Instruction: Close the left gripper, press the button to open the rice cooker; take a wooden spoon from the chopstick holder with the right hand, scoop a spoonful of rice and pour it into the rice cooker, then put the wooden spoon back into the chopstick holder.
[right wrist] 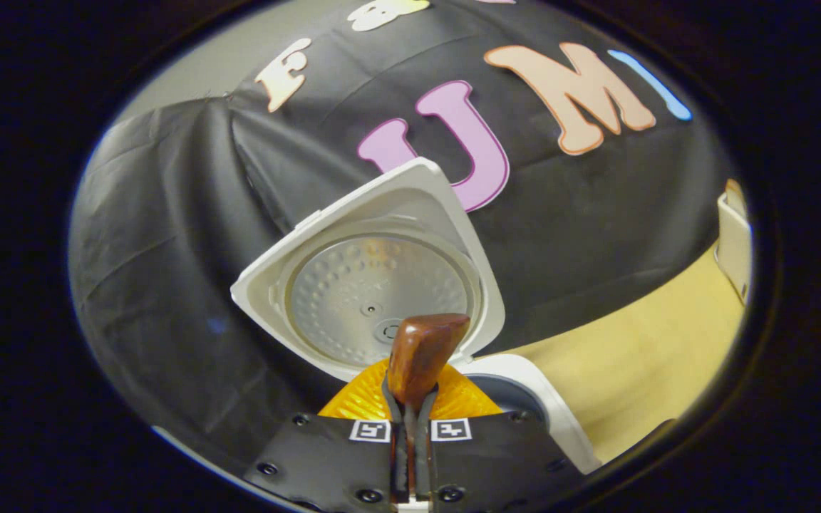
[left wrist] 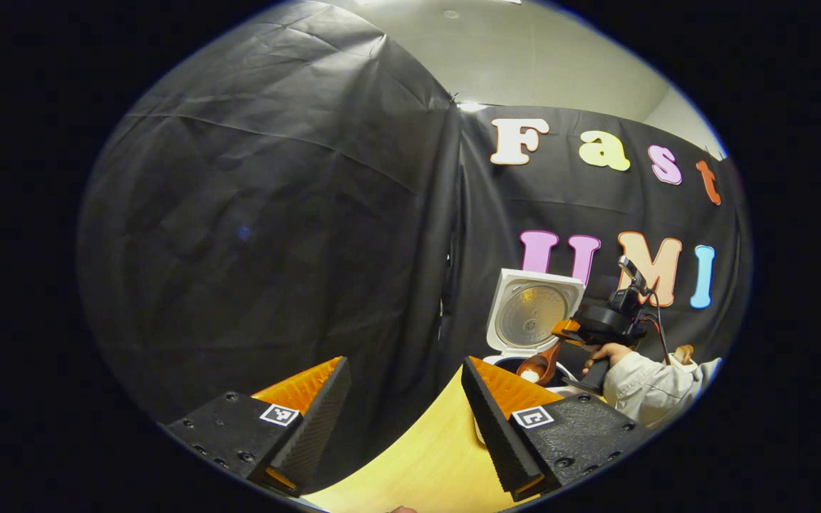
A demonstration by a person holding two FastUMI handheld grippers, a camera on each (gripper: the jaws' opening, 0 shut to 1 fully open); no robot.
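- Two fingers of the right gripper clamp the wooden spoon by its handle, bowl end tipped over the open rice cooker.
- Stiff, light and smooth, the spoon probably handles best pinched mid-handle.
- Left gripper hangs open and empty above the counter, well apart from the cooker.

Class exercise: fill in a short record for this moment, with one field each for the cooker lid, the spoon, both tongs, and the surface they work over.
cooker lid: the rice cooker stands open, lid raised, its metal inner plate facing the camera
spoon: wooden spoon hangs bowl-down over the cooker's opening
right tongs: right tongs shut on the spoon's handle
left tongs: left tongs open, holding nothing, away from the cooker
surface: pale wooden table
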